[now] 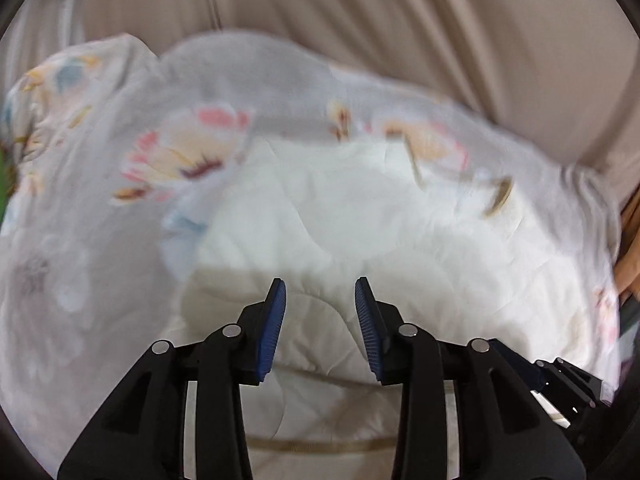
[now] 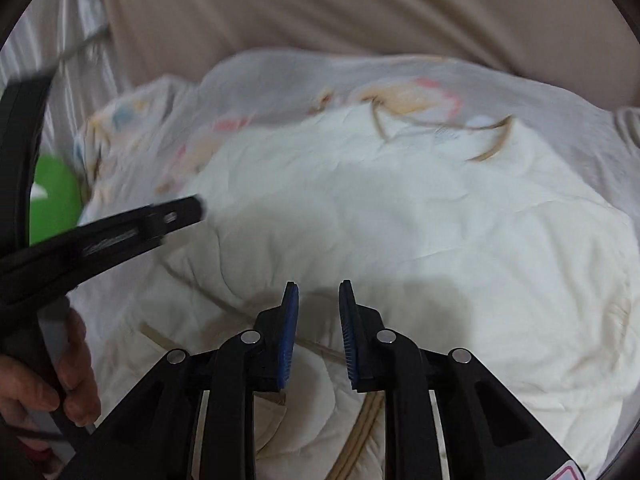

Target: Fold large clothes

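A large quilted cream blanket [image 2: 420,216] with a floral printed face [image 1: 180,156] lay bunched and partly folded back on a beige sheet [image 1: 400,20], filling most of both wrist views. The left gripper [image 1: 320,320] hovered over the cream side with its 2 blue-padded fingers [image 1: 274,324] apart and nothing between them, and the right gripper [image 2: 318,336] hung over the same cream cloth, its 2 fingers [image 2: 289,336] set closer but with a clear gap and no fabric pinched. In the right wrist view a hand [image 2: 60,384] held the left tool at the lower left, with a green object [image 2: 52,200] just beyond the blanket's edge.
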Available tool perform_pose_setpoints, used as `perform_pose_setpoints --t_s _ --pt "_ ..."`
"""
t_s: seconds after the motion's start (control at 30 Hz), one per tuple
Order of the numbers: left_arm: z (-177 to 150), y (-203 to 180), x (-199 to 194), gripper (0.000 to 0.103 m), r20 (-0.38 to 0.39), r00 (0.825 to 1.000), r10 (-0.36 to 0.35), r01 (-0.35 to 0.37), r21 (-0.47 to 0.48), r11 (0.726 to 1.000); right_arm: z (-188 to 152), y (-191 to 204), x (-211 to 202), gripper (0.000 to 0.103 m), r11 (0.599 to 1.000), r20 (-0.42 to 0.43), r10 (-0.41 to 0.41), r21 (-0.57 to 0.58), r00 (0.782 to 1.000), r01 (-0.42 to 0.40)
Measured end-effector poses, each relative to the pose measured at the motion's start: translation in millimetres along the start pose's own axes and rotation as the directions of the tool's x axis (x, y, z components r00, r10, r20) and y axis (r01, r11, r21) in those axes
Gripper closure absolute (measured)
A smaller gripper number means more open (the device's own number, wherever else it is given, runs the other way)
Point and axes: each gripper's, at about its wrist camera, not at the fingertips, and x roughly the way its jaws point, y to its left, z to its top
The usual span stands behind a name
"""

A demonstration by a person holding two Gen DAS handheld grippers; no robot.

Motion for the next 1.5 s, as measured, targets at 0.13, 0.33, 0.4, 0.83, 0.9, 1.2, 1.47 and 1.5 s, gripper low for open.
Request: perform_pose_setpoints --t_s 0.13,0.33,0.4,0.83,0.9,1.2,1.47,1.5 --pt "-8.3 20.4 29.7 0.067 -0.034 0.995 0.090 -0.090 0.004 0.996 -23.3 -80.0 -5.6 0.098 0.984 -0.031 -0.114 0.133 0.993 0.117" --pt "-4.8 64.8 19.2 0.069 -0.038 0.983 0.181 -0.183 -0.043 0.982 -87.5 -222.1 -86.0 0.103 0.812 -0.100 -0.367 0.451 0.925 0.371" --pt "9.0 70.4 11.4 0.070 -0.017 0.992 0.129 -0.130 -0.127 0.983 -81.1 -226.5 -104.4 0.098 0.802 -0.033 -0.348 0.508 0.937 0.316" --pt "56.6 21.8 88.0 0.065 -0.009 0.979 0.206 -0.206 0.020 0.978 -8.5 -206.1 -11.1 0.103 0.901 -0.030 -0.243 0.364 0.969 0.237" --pt "59.3 47.2 82.5 0.065 -0.024 0.974 0.227 -0.228 -0.044 0.973 -20.3 -221.6 -34.0 0.103 0.864 -0.030 -0.301 0.413 0.953 0.286" --pt "8.9 48.7 22.9 0.056 -0.070 0.990 0.121 -0.130 -0.141 0.981 -60.2 -158.8 -51.0 0.103 0.923 -0.034 -0.168 0.346 0.985 0.169" --pt "-33.1 85.0 -14.5 0.056 -0.112 0.973 0.202 -0.210 -0.067 0.975 -136.8 -210.3 -158.5 0.093 0.836 -0.024 -0.275 0.488 0.961 0.252" --pt "-39.6 89.8 -26.7 0.054 -0.116 0.977 0.182 -0.192 -0.082 0.978 -146.5 -208.3 -172.8 0.093 0.843 -0.016 -0.268 0.481 0.963 0.242"
